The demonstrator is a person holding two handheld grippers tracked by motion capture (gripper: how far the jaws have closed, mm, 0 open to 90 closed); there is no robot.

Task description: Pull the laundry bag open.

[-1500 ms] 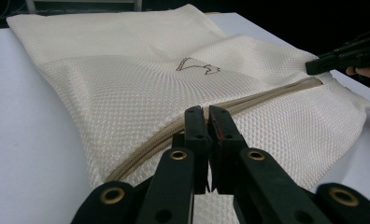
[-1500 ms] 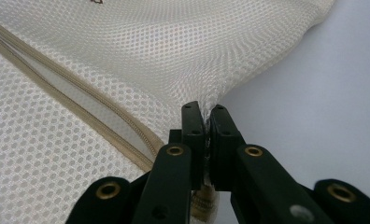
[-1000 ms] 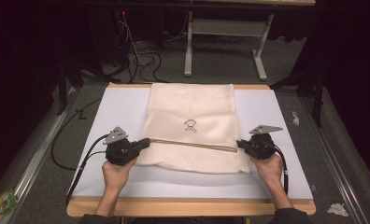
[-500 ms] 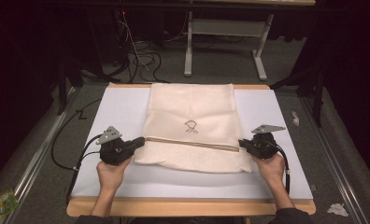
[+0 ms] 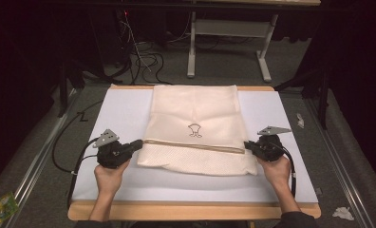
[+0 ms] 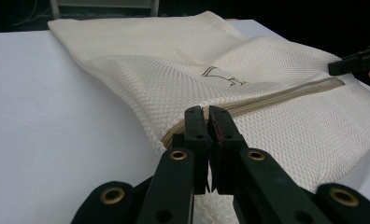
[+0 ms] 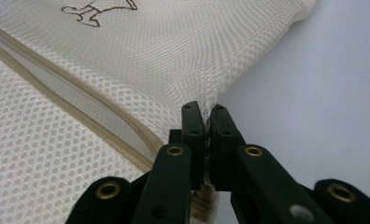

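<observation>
1. A cream mesh bag (image 5: 195,128) is laid flat on a white board (image 5: 110,185), in the middle between the left and right edges, its far end reaching the board's far edge.
2. A tan zipper (image 5: 195,145) is seen running across the bag from side to side, nearer to the bag's near end; a small dark drawing (image 5: 194,129) is printed just beyond it.
3. The left gripper (image 5: 137,144) is held at the left end of the zipper, near the board's left edge, by the person's left hand (image 5: 109,173).
4. In the left gripper view, its jaws are seen pressed nearly together, with the bag's mesh (image 6: 174,84) pinched between them at the zipper's end (image 6: 286,95).
5. The right gripper (image 5: 247,145) is held at the right end of the zipper by the right hand (image 5: 276,168), towards the board's right edge.
6. In the right gripper view, its jaws are likewise drawn close, and the edge of the mesh (image 7: 127,65) is clamped between them, just beside the zipper (image 7: 80,112).
7. The bag's edges are lifted slightly at both held points, while the rest is left lying on the board.
8. The board is carried on a wooden table (image 5: 191,211), whose near edge shows below it.
</observation>
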